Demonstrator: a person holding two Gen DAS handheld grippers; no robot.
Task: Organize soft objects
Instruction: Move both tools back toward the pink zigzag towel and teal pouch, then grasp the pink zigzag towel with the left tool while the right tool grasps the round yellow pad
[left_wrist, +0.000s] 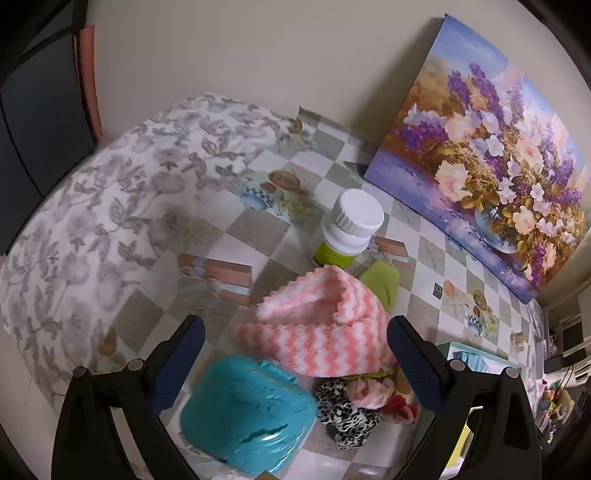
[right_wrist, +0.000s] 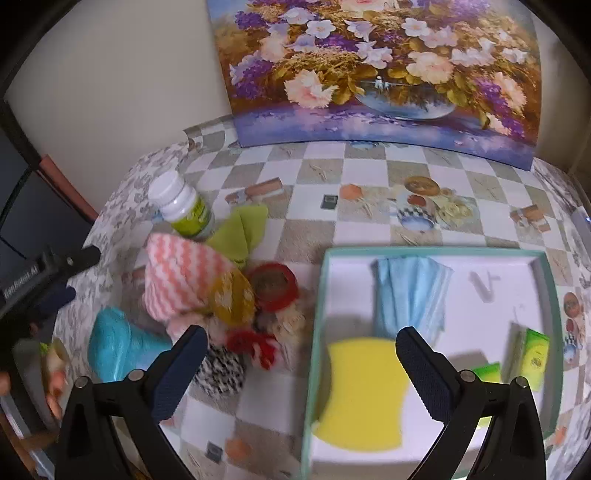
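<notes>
While both tongs, left gripper (left_wrist: 295, 354) and right gripper (right_wrist: 301, 363), are hanging open and empty, snagging the striped cloth (left_wrist: 325, 325) is risking tipping the bottle (left_wrist: 349, 229).

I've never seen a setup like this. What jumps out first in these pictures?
The big canvas painting of purple and pink flowers leaning against the wall behind the checkered tablecloth catches the eye first. Next comes the jumbled heap of soft things on the left, topped by a fluffy pink-and-white zigzag cloth. To its right, a shallow teal-rimmed white tray already holds a yellow sponge and a folded light-blue cloth.
</notes>
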